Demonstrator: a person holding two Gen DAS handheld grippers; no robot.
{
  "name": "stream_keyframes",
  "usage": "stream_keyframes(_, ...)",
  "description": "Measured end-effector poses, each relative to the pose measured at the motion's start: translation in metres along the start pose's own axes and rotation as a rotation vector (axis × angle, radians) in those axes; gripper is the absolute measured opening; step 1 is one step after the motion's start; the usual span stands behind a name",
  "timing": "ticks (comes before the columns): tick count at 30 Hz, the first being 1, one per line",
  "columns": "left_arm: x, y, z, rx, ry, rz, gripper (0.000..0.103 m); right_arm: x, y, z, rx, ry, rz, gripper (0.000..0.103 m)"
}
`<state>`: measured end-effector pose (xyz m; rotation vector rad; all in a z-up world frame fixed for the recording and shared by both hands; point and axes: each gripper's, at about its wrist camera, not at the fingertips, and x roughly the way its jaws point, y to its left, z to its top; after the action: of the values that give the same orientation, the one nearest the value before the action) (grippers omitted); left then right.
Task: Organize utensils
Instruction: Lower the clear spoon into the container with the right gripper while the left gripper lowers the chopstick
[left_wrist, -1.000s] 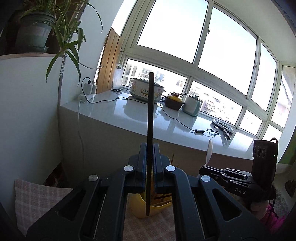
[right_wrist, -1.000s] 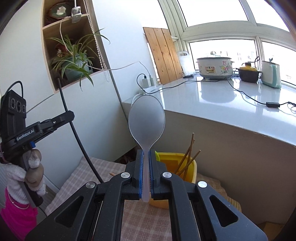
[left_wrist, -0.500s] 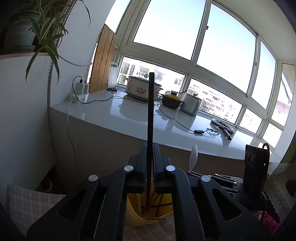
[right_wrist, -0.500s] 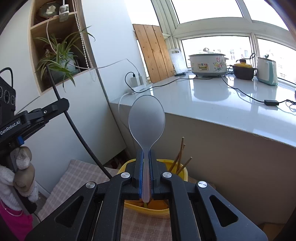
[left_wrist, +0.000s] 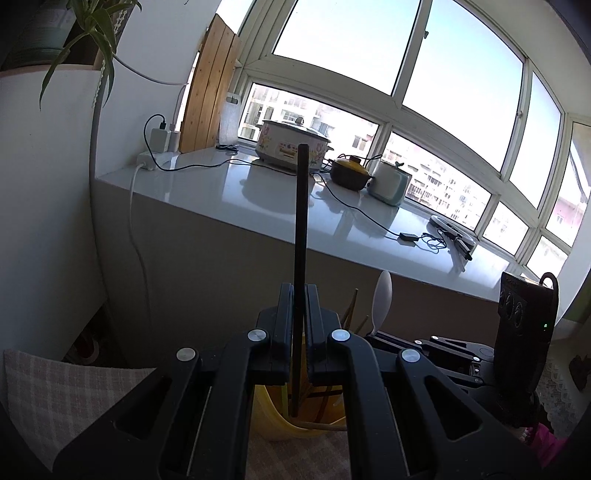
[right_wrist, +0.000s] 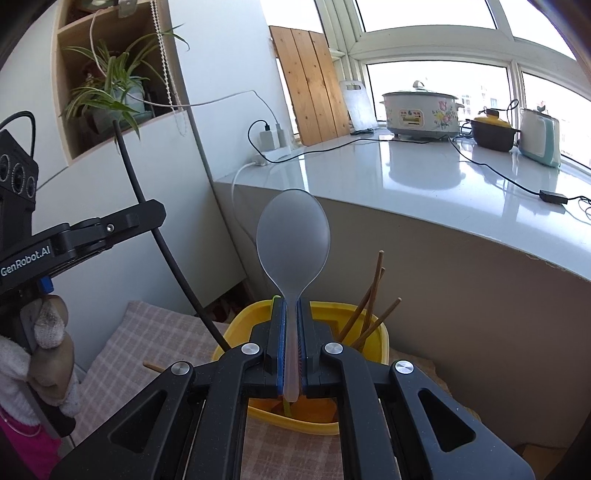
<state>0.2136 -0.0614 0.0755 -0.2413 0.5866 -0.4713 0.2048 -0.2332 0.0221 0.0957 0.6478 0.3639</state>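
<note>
Over yellow plastic bin (right_wrist: 380, 332) | left gripper (left_wrist: 298, 332) clamps thin black rod (left_wrist: 301, 236) | right gripper (right_wrist: 291, 354) clamps frosted oval spoon (right_wrist: 293, 247)

**Two wrist views, one yellow tub**

Each fisheye looks forward along its own fingers, tilted slightly down, close above the yellow tub (left_wrist: 280, 424) (right_wrist: 369, 325). Both face the white counter (left_wrist: 258, 192) (right_wrist: 424, 184) and windows, sharing the floral cooker (left_wrist: 291, 144) (right_wrist: 421, 110). Each view catches the other gripper at its edge.

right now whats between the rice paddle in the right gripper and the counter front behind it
In the right wrist view, wooden chopsticks standing in the yellow bin lie between the rice paddle and counter front.
</note>
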Motion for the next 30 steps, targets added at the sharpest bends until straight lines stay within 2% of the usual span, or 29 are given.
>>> stream_keyframes(18,0.031,0.018,-0.029,-0.047,0.117,-0.012,0.004,0.008,0.000,-0.012,-0.036,0.032,-0.061,0.004)
stream_keyframes(30,0.025,0.012,-0.035,-0.032,0.117,-0.010,0.004,0.003,-0.002,-0.016,-0.025,0.033,-0.072,0.005)
